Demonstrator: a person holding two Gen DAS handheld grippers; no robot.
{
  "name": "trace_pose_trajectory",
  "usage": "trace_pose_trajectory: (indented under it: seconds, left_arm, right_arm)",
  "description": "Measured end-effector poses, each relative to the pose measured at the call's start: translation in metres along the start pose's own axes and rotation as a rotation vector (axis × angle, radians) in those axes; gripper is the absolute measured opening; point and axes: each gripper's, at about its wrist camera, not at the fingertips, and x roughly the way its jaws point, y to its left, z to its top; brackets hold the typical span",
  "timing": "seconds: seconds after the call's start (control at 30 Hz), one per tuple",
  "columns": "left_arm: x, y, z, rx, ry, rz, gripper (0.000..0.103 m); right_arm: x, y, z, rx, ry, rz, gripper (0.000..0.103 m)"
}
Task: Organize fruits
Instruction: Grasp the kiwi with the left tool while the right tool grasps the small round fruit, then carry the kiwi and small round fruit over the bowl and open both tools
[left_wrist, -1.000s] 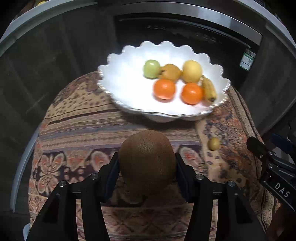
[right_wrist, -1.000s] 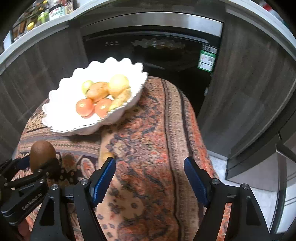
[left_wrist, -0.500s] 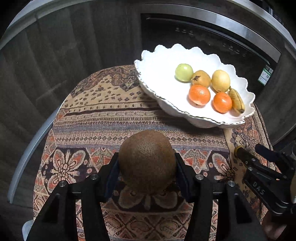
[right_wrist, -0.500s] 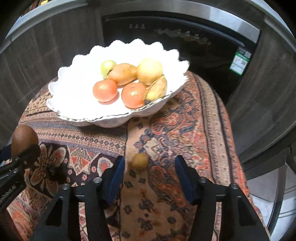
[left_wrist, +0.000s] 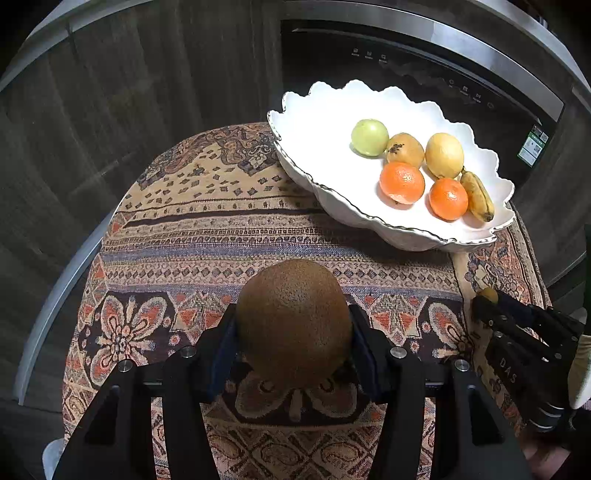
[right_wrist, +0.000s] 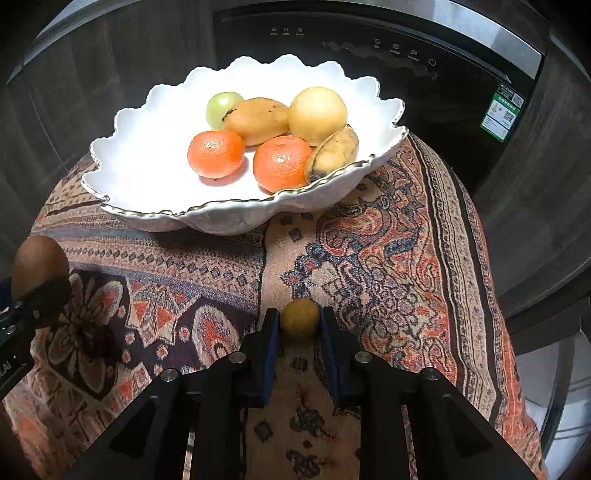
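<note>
Brown and rough-skinned, the oval kiwi (left_wrist: 293, 319) sits clamped between the jaws of the left gripper (left_wrist: 293, 339), its long axis running along the fingers, blunt end forward, above the woven patterned cloth (left_wrist: 207, 229) on the tabletop. The right gripper (right_wrist: 299, 326) has its jaws closed narrowly on a small round yellow-brown fruit (right_wrist: 299, 318) resting on the cloth. Beyond stands the glossy white scalloped bowl (right_wrist: 147, 184), holding two dimpled orange mandarins (right_wrist: 216, 153), a smooth green fruit (right_wrist: 221, 103) and a small stubby banana (right_wrist: 334, 149).

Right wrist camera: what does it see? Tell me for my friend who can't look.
The right gripper pinches a small yellow-brown fruit on a patterned cloth. Behind sits a white scalloped bowl holding six fruits.
</note>
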Motion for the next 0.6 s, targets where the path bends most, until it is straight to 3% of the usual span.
trace_pose_trajectory:
  seconds: [0.4,0.6]
  left_arm:
    - [-0.030,-0.006,0.008,0.015,-0.049,-0.012,0.055]
    - [-0.048,-0.005,0.027,0.026,-0.092,-0.020,0.055]
  right_arm:
    - [-0.046,-0.009,0.006,0.024,-0.068,0.031,0.023]
    - [-0.072,-0.003,0.023,0.013,-0.126,0.045,0.023]
